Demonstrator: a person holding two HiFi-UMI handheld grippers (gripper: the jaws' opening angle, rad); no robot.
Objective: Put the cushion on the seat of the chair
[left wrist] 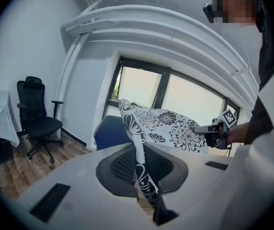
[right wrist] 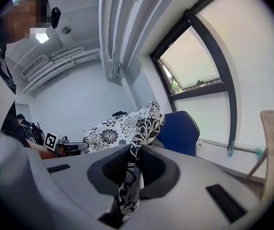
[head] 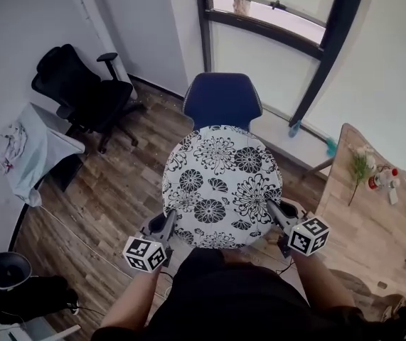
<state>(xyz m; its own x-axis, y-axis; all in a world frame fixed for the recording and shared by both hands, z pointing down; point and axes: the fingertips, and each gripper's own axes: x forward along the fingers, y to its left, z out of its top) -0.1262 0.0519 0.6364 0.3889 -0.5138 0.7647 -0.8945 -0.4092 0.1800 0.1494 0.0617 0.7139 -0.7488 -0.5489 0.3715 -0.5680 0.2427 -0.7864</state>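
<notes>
The round cushion (head: 222, 187), white with black flowers, hangs level in the air, its far edge overlapping the blue chair (head: 221, 99). The chair stands on the wooden floor below the window.

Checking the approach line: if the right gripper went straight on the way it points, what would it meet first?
The right gripper is shut on the cushion, which fills that line. Beyond it, probably the blue chair, at its backrest, though depth is unclear.
</notes>
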